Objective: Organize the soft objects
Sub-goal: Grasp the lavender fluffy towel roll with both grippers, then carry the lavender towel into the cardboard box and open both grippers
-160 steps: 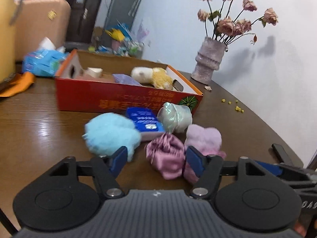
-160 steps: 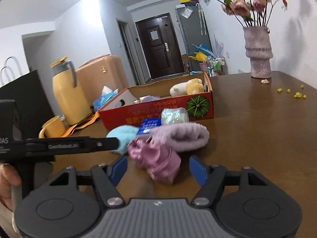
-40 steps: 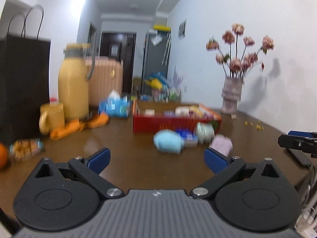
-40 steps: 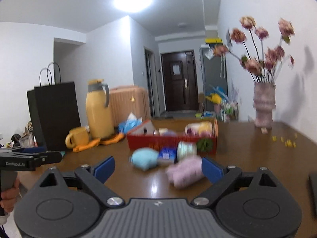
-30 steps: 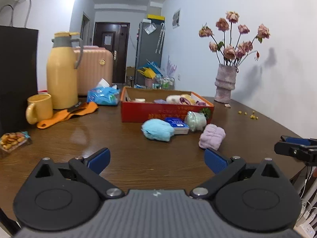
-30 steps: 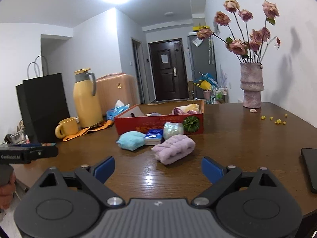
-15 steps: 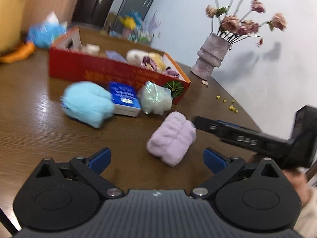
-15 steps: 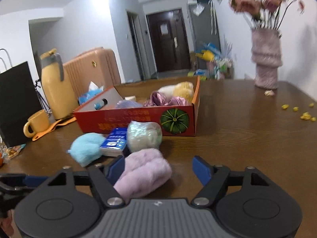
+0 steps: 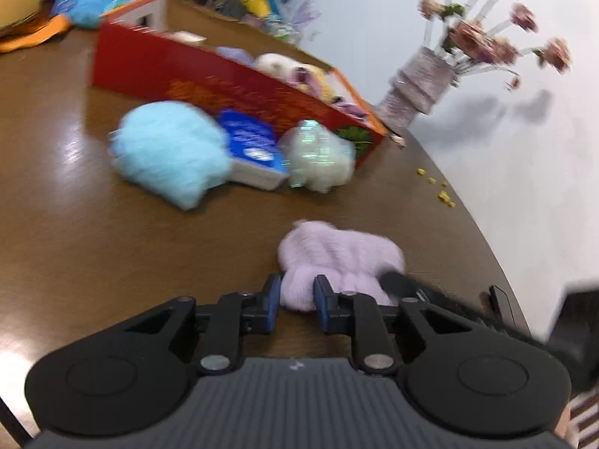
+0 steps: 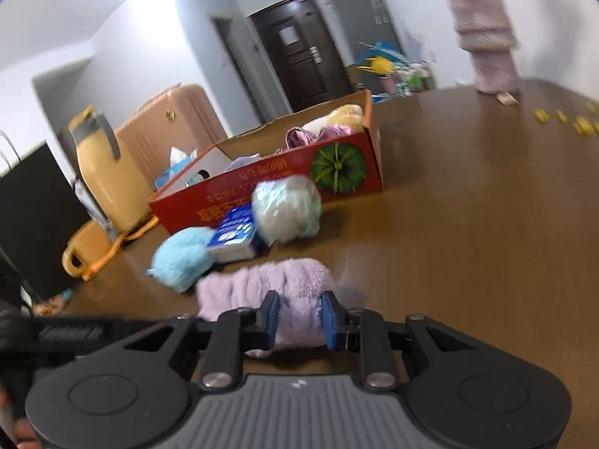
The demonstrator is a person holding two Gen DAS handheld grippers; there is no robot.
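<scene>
Both claws, left claw (image 9: 296,296) and right claw (image 10: 299,315), are just pinching the purple towel (image 9: 338,259), probably needing lifting boxward (image 10: 284,183).

fluffy lilac roll (image 10: 269,284) lies on the table (both ends pinched), near the box.

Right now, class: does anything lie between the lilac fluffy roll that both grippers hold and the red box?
Yes. The pale green pouf and blue packet lie on the table between the lilac roll and the red box, against its front wall.
</scene>
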